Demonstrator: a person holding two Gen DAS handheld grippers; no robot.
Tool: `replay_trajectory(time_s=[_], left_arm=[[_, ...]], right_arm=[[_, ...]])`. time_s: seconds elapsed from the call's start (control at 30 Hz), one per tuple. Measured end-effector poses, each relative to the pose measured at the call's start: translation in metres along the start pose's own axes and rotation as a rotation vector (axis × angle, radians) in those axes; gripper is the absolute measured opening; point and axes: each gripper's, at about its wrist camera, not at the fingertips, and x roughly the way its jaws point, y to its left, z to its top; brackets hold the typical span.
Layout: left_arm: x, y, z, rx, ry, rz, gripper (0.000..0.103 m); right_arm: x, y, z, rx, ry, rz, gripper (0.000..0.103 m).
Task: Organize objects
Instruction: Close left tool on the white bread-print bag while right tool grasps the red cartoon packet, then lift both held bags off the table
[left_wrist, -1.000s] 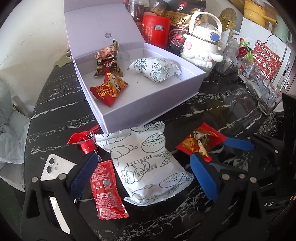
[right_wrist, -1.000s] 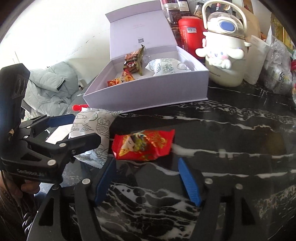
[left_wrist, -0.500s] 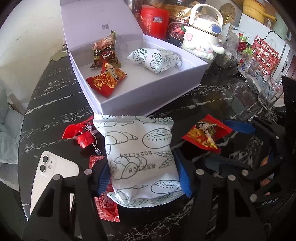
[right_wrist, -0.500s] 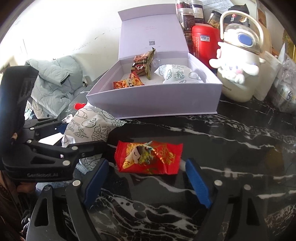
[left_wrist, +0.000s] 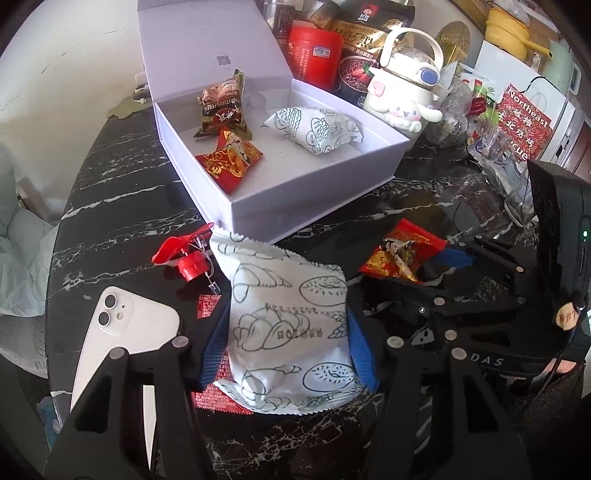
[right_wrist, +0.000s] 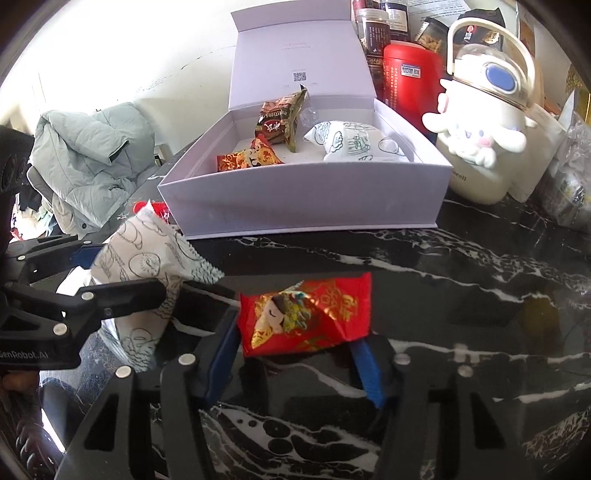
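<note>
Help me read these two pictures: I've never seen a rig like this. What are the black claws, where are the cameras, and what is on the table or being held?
No robot here: a person holds a two-finger claw in each hand, and a fisheye camera on each looks along its fingers.

In the left wrist view, the left claw has its blue pads against both sides of a white bread packet; its jaws have just been closing. The right claw shows at the right edge of that view.

In the right wrist view, the right claw has also just been closing, on a red snack packet. The pads look to be touching it.

On the black marble table stands an open white box with three snacks already inside. Also there: a white phone, a red ketchup sachet partly under the bread packet, and a red clip.
</note>
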Motion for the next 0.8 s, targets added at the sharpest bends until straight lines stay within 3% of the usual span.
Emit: replay_trajectory(time_s=[0.07,0.3,0.5,0.73,0.8], left_arm=[[-0.003,0.002,0.0,-0.013,-0.004,-0.015,0.055],[-0.006,-0.004,-0.007,0.011,-0.008,-0.012,0.055],[0.004,-0.012,-0.012,0.024,0.028,0.002,0.067],[0.015,-0.016,-0.015,0.032,0.039,0.045,0.067],[0.016,-0.018,-0.016,0.043,0.032,0.07,0.061]], right_arm=[[-0.002,0.0,-0.001,0.003,-0.006,0.002,0.049],[-0.018,0.009,-0.013,-0.009,-0.006,-0.016,0.048],[-0.025,0.01,-0.023,-0.013,0.008,-0.028,0.048],[-0.025,0.009,-0.029,-0.003,0.016,-0.017,0.048],[-0.024,0.009,-0.029,-0.002,0.012,-0.014,0.048]])
